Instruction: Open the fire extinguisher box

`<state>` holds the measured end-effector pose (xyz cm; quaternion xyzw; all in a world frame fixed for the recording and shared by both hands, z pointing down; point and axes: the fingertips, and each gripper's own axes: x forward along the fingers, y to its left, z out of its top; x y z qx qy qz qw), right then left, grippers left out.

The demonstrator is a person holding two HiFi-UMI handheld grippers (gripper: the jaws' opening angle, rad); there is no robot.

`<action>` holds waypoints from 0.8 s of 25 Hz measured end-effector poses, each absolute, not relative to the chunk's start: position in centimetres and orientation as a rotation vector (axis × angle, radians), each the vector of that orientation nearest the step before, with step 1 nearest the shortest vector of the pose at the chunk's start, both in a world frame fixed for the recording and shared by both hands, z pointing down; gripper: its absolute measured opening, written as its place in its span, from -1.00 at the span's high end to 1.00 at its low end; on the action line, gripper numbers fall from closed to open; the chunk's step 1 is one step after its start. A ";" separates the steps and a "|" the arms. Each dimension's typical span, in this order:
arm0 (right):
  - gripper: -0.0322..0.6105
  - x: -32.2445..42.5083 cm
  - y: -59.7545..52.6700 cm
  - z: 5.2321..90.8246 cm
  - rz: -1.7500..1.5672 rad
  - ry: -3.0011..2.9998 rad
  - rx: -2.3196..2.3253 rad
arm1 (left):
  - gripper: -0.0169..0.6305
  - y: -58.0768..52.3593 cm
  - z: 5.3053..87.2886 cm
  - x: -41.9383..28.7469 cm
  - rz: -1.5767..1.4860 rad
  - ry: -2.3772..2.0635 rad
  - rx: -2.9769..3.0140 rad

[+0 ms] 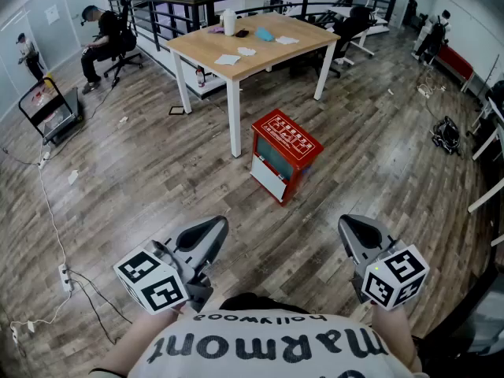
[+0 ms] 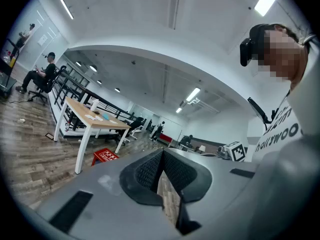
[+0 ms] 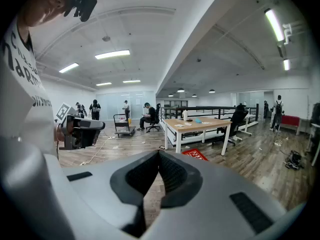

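My left gripper (image 2: 162, 154): jaws together, nothing between them. Red fire extinguisher box (image 2: 105, 156) on floor beside wooden table (image 2: 75, 107), well apart from me.

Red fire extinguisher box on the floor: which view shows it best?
The head view: the red fire extinguisher box shows whole, top and windowed front. Both gripper views show only its red top, small and far.

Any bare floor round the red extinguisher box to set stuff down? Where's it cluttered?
Bare floor from the fire extinguisher box to the left gripper and right gripper, also right of the box up to the black bundle. Crowded: table legs behind the box; power strip and cables far left.
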<state>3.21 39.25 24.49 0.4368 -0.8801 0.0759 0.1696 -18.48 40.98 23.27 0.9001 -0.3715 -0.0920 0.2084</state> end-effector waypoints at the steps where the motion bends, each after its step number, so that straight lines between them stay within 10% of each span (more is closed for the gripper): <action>1: 0.87 3.4 39.3 24.6 0.221 -2.497 1.243 | 0.93 41.0 23.2 -18.4 -0.255 -1.036 2.506; 20: 0.87 1.9 40.9 25.5 0.313 -2.524 1.312 | 0.93 42.0 23.4 -21.0 -0.276 -1.030 2.523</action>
